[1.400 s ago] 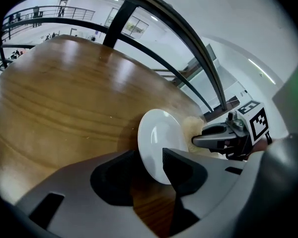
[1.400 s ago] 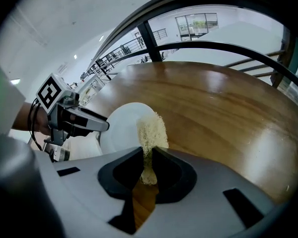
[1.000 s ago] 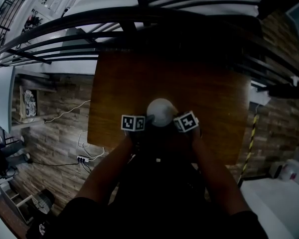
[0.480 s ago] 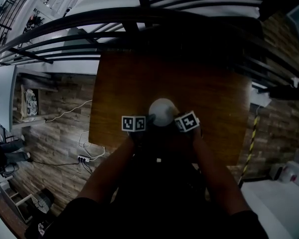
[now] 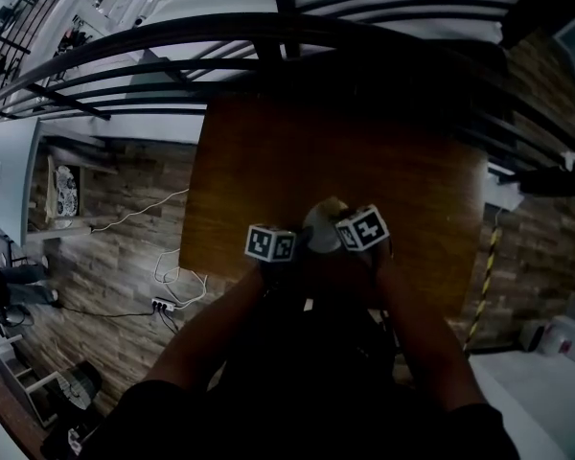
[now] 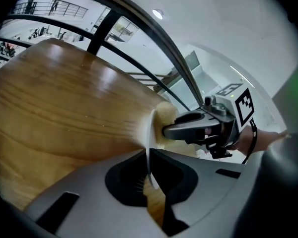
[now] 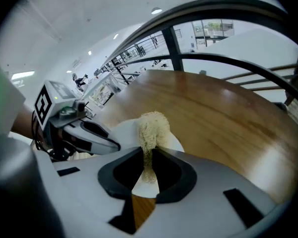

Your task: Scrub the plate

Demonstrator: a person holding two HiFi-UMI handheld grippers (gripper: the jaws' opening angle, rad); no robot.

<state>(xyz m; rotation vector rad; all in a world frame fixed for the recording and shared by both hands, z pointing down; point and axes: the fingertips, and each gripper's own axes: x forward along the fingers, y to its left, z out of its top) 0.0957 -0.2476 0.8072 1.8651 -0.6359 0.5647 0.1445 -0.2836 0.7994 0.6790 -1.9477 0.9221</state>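
gripped and set, yet hardly begun on the scrubbing by the look of it: saw no suds or wiped streaks. clamped the thin rim of the white plate [image 7: 124, 133] edge-on in the left gripper [image 6: 150, 157], with jaws just closed onto it. pinched a pale fibrous scrubber [image 7: 151, 125] in the right gripper [image 7: 149, 155], against or just beside the plate's face, above the wooden table [image 5: 345, 151].

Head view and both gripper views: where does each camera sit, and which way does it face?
Head view: on the head, steeply down onto table; forearms, left tongs, right tongs show.
Left gripper view: rides left tongs, looks along them at the clamped plate.
Right gripper view: rides right tongs, looks along them at the pinched scrubber.
Shared: plate, scrubber.
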